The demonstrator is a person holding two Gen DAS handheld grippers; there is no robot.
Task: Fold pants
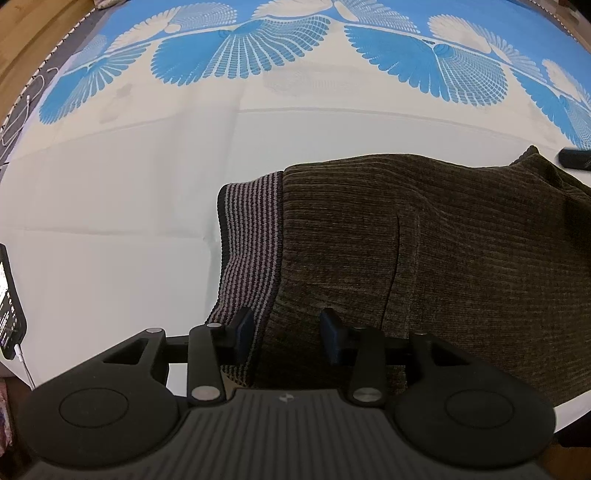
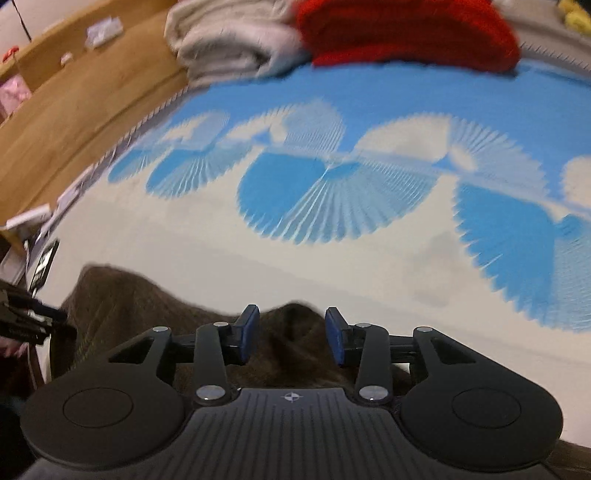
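The left gripper (image 1: 287, 334) points steeply down over the near corner of the pants (image 1: 424, 258), its blue-padded fingers (image 1: 244, 328) set partly apart with the seam where the striped waistband (image 1: 251, 243) meets the brown ribbed cloth lying between them; whether the pads press on the fabric cannot be told from this view. The right gripper (image 2: 291, 334) hangs over a raised hump of the same pants (image 2: 147, 302), its blue pads (image 2: 334, 338) likewise partly apart, with dark cloth seen through the gap and nothing clearly pinched. That view is smeared by motion blur. The pants, a dark brown ribbed knit with a grey-and-black striped waistband, lie folded into a thick block on the near part of a bedsheet (image 1: 129, 184), white where the garment rests and printed farther off with blue and white fan-shaped motifs. In the left wrist view the waistband faces left and the bulk of the cloth runs right, where a dark piece of the other tool (image 1: 576, 158) shows at the edge. A lit phone (image 1: 9, 302) with a white cable lies at the sheet's left margin. Beyond the print, the right wrist view shows a folded beige garment (image 2: 229, 40) beside a red knit one (image 2: 406, 33), and a wooden surface (image 2: 74, 110) along the left.
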